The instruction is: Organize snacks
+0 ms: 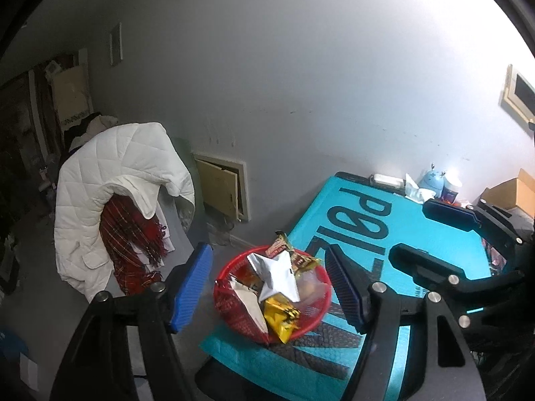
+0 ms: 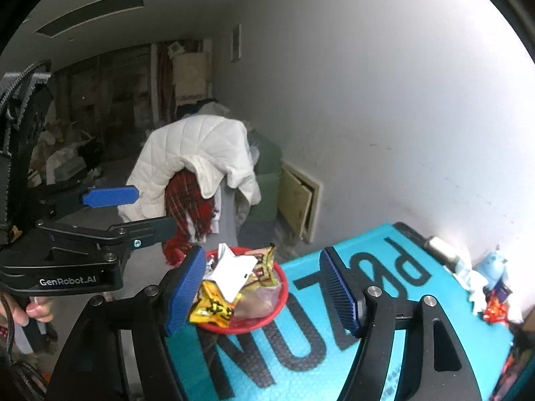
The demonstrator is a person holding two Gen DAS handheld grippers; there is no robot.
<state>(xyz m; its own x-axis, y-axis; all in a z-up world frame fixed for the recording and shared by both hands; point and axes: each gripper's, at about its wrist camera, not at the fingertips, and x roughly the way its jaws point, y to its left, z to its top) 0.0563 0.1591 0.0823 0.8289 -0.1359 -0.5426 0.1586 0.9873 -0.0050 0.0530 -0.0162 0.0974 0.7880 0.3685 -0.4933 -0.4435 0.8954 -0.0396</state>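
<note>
On the teal mat [image 1: 418, 220] sits a red basket [image 1: 234, 314] full of snack packets [image 1: 279, 279], near the mat's corner. Both the left gripper [image 1: 271, 287] and the right gripper [image 2: 262, 292] hang above it with their blue pads wide apart, holding nothing.

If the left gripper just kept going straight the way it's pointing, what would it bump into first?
Most likely the red basket of snacks on the teal mat. It sits between the open left gripper's fingers in its own view, probably meeting the white packet on top first, though depth is hard to judge.
</note>
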